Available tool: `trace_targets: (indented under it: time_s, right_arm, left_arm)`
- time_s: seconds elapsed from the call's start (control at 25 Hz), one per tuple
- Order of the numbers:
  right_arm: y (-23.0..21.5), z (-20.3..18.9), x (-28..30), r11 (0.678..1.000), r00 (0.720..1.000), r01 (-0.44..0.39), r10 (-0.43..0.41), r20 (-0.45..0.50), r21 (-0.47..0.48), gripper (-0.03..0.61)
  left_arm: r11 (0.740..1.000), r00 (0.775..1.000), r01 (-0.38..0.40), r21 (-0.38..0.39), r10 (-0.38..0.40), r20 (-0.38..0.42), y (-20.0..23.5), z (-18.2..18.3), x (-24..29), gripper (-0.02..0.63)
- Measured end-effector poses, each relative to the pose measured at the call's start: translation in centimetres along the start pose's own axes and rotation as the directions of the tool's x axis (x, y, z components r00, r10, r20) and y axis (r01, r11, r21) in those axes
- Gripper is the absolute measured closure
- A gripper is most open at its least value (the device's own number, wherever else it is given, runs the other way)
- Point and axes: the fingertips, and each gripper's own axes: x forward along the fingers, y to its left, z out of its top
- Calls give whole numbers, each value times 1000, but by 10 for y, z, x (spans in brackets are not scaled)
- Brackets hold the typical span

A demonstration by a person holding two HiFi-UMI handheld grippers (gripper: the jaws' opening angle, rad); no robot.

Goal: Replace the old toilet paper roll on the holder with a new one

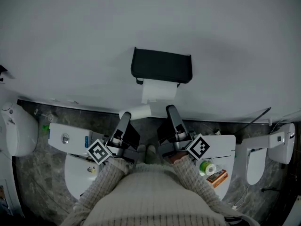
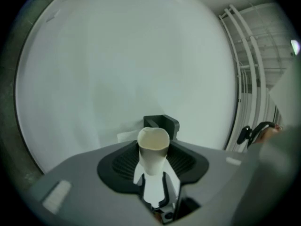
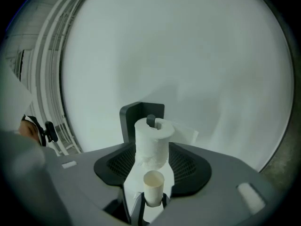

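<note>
The left gripper (image 1: pixel 126 117) (image 2: pixel 154 192) has its jaws clamped on a cream cardboard tube (image 2: pixel 153 157), which is pinched slightly flat where they bite. The right gripper (image 1: pixel 169 110) (image 3: pixel 151 202) likewise has its jaws pressed against a cream tube (image 3: pixel 153 186), whose round open end faces its camera. In the head view a pale tube (image 1: pixel 136 112) lies crosswise between the two tips. I cannot tell whether both grippers hold the same tube.

Both grippers point up at the wall, side by side and angled slightly inward. The marker cubes are turned outward, and the forearms in ribbed knit sleeves (image 1: pixel 106 178) come together at the body.

A white toilet paper roll (image 1: pixel 160 89) (image 3: pixel 151 145) sits just above the tips on the dark spindle (image 3: pixel 150 120) of a black box-shaped holder (image 1: pixel 161 65) (image 2: pixel 164 124) (image 3: pixel 141 114). One end of the spindle pokes out of the roll.

The plain white wall (image 1: pixel 94 41) is bare on every side of the holder. Lower down, a white cistern (image 1: pixel 70 138) stands to the left and a white ledge (image 1: pixel 223 145) to the right. The ledge carries a small orange box (image 1: pixel 217 177), and both sit outside the grippers. White rails (image 2: pixel 244 79) run along the far edge of the left gripper view.
</note>
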Motion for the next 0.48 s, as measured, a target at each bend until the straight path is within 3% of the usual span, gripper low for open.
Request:
trace_targets:
  time_s: [0.24, 0.32, 0.48]
  right_arm:
    - [16, 6, -21, 997, 998, -59, 59, -8, -43, 533]
    - [21, 6, -23, 995, 997, -77, 76, -20, -70, 570]
    - [27, 2, -26, 990, 993, -119, 117, -33, -72, 577]
  left_arm:
    - [999, 998, 48, -23, -49, -48, -8, -19, 10, 442]
    - [998, 997, 56, -32, -58, -58, -9, -23, 12, 442]
    - [998, 997, 49, -45, -52, -56, -6, -26, 13, 442]
